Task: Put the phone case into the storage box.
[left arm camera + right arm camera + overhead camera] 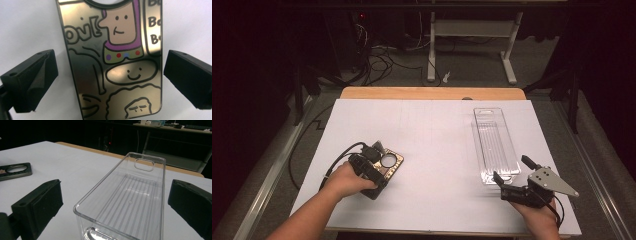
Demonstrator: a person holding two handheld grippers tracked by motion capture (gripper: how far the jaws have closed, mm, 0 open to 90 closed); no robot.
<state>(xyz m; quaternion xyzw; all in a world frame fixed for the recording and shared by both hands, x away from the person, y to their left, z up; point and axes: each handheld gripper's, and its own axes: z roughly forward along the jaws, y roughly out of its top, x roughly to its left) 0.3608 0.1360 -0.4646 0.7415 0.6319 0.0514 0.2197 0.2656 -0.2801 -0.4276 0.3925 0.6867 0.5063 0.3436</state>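
Left gripper (110,75) hangs with jaws spread either side of the cartoon phone case (112,62) lying flat on the table (437,135), not yet gripped; right gripper (115,205) gapes around the empty clear bin (125,202); lift and drop-in likely remain.

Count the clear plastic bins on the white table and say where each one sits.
1. The clear plastic bin lies lengthwise on the right half of the white table, empty, just ahead of the right gripper, whose open jaws flank its near end.
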